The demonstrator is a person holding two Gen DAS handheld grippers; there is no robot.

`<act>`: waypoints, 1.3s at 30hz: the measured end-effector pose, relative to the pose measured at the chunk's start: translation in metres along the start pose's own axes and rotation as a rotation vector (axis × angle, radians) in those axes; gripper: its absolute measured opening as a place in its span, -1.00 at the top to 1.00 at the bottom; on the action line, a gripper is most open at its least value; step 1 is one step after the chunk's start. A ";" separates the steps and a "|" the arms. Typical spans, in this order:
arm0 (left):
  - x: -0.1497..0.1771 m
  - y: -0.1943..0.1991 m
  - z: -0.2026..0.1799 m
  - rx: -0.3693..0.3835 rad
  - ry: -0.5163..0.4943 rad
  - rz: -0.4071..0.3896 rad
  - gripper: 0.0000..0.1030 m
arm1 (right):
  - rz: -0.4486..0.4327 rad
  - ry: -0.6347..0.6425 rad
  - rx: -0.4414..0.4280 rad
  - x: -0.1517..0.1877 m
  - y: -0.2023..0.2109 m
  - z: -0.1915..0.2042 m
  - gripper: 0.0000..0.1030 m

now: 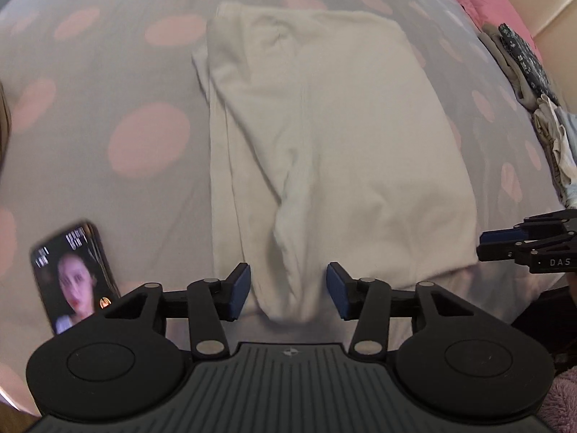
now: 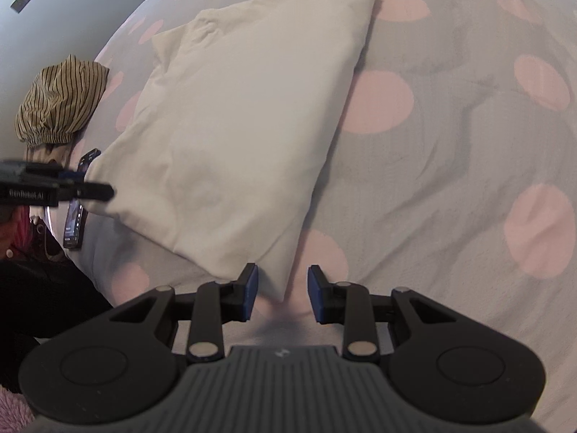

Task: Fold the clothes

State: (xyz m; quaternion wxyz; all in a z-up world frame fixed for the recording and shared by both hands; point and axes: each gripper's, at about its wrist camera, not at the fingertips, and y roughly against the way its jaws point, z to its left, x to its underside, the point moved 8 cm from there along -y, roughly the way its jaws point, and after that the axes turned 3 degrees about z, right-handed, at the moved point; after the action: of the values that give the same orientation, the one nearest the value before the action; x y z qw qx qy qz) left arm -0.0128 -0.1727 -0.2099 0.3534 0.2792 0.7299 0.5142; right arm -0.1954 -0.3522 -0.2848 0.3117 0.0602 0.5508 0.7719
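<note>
Jaws of left gripper (image 1: 287, 290) and right gripper (image 2: 282, 293) gape around cream garment (image 1: 324, 137) edges

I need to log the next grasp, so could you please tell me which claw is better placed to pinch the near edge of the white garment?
Probably left: the left claw is open with a bunched fold of the white garment between its fingers.

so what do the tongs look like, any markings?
Both tongs, left and right, are matte black: linkage arms with silver pivot pins, blue pads, round side discs, and a ribbed grey body with a small logo. Side lettering: "DAS", "GenRobot.AI".
</note>
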 end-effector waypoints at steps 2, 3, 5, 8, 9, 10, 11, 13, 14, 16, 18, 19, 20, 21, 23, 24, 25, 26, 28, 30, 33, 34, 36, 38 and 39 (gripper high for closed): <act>0.005 -0.004 0.003 0.016 0.030 0.012 0.34 | -0.008 0.004 0.003 0.003 -0.001 0.001 0.35; 0.008 -0.005 0.005 0.024 0.045 0.018 0.34 | -0.013 0.021 0.014 0.005 0.000 0.003 0.34; 0.013 -0.009 0.009 0.041 0.079 0.031 0.34 | -0.018 0.060 0.030 0.011 -0.001 0.009 0.33; 0.015 -0.013 0.014 0.061 0.114 0.036 0.34 | -0.028 0.138 0.081 0.022 -0.006 0.017 0.33; 0.015 -0.013 0.014 0.066 0.120 0.034 0.34 | -0.038 0.167 0.105 0.025 -0.009 0.019 0.33; 0.015 -0.013 0.015 0.070 0.126 0.032 0.37 | -0.052 0.197 0.128 0.027 -0.011 0.022 0.33; 0.015 -0.013 0.015 0.075 0.132 0.030 0.40 | -0.063 0.220 0.149 0.028 -0.013 0.024 0.33; 0.014 -0.012 0.015 0.092 0.138 0.023 0.64 | -0.089 0.241 0.177 0.031 -0.014 0.027 0.30; 0.013 -0.011 0.015 0.100 0.140 0.015 0.71 | -0.104 0.242 0.187 0.031 -0.015 0.029 0.35; 0.011 -0.006 0.013 0.109 0.137 -0.014 0.84 | -0.133 0.208 0.195 0.027 -0.013 0.030 0.46; 0.008 0.004 0.009 0.108 0.125 -0.065 0.88 | -0.143 0.149 0.182 0.025 -0.010 0.026 0.62; 0.005 0.010 0.008 0.110 0.120 -0.089 0.88 | -0.145 0.117 0.166 0.025 -0.008 0.024 0.72; 0.002 0.017 0.007 0.112 0.116 -0.111 0.89 | -0.145 0.096 0.159 0.025 -0.007 0.023 0.81; 0.001 0.022 0.007 0.116 0.118 -0.121 0.89 | -0.143 0.093 0.159 0.024 -0.006 0.023 0.84; 0.003 0.022 0.010 0.104 0.128 -0.097 0.89 | -0.137 0.101 0.163 0.024 -0.006 0.025 0.88; 0.005 0.018 0.013 0.091 0.129 -0.077 0.89 | -0.133 0.108 0.166 0.024 -0.007 0.026 0.89; 0.009 0.013 0.015 0.077 0.128 -0.055 0.89 | -0.127 0.115 0.168 0.024 -0.008 0.027 0.90; 0.012 0.007 0.017 0.062 0.127 -0.033 0.89 | -0.120 0.118 0.174 0.024 -0.010 0.028 0.90; 0.015 -0.005 0.023 0.038 0.132 -0.007 0.89 | -0.106 0.130 0.184 0.025 -0.014 0.029 0.90; 0.016 -0.017 0.025 0.028 0.138 0.011 0.88 | -0.095 0.146 0.193 0.024 -0.016 0.031 0.89; 0.016 -0.020 0.028 0.026 0.145 0.027 0.82 | -0.056 0.171 0.209 0.027 -0.017 0.030 0.89; 0.016 -0.017 0.029 0.007 0.136 0.028 0.77 | -0.045 0.172 0.213 0.029 -0.016 0.028 0.89; 0.016 -0.009 0.028 -0.051 0.097 0.029 0.74 | -0.036 0.165 0.221 0.032 -0.012 0.024 0.88; 0.014 0.002 0.023 -0.068 0.059 0.018 0.66 | -0.042 0.152 0.228 0.032 -0.006 0.018 0.85; 0.012 0.009 0.021 -0.067 0.051 -0.005 0.66 | -0.047 0.144 0.233 0.031 -0.003 0.015 0.85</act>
State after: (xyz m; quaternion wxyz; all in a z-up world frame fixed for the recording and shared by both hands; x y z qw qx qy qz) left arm -0.0023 -0.1492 -0.2088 0.3451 0.2522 0.7219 0.5442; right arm -0.2125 -0.3218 -0.2895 0.2803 0.0274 0.6591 0.6973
